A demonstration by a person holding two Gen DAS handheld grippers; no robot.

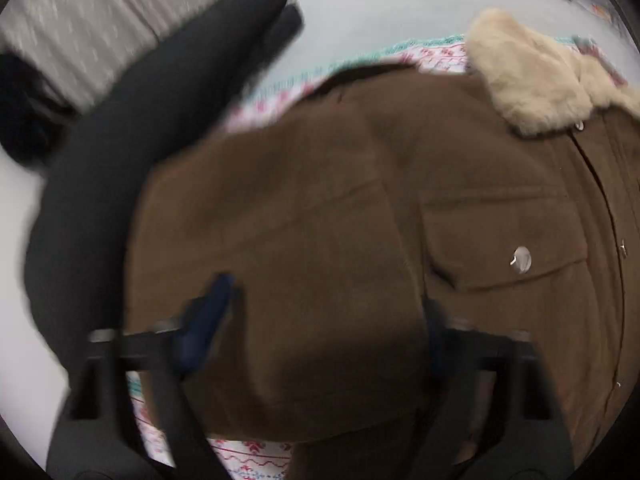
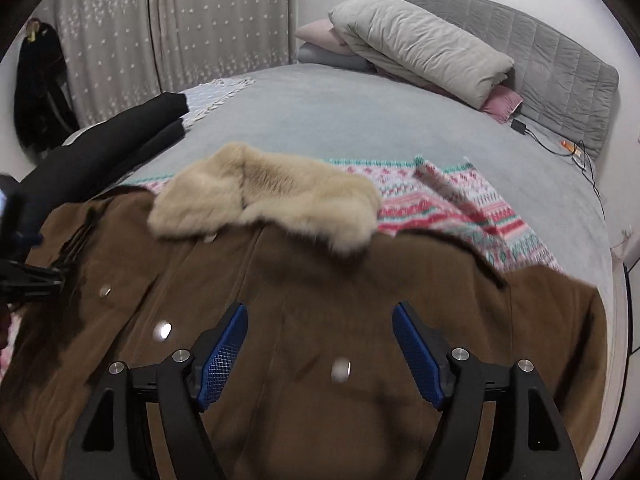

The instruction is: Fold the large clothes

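A brown coat (image 2: 320,280) with a cream fur collar (image 2: 260,196) and metal snaps lies spread on the bed. My right gripper (image 2: 320,320) hovers over its front, open, with nothing between the blue pads (image 2: 224,344). In the left wrist view the same coat (image 1: 320,200) and collar (image 1: 532,76) fill the frame. A thick fold of the coat sits between the fingers of my left gripper (image 1: 326,312) and hides the right finger. The picture is blurred, so I cannot tell whether the pads press on it. The left gripper (image 2: 28,276) also shows at the coat's left edge.
Under the coat lies a patterned pink, white and teal blanket (image 2: 460,208) on the grey bed (image 2: 340,112). A black garment (image 2: 120,132) lies at the left. A folded duvet and pillows (image 2: 420,44) rest against the grey headboard (image 2: 540,52). A charger with its cable (image 2: 520,126) lies at the right.
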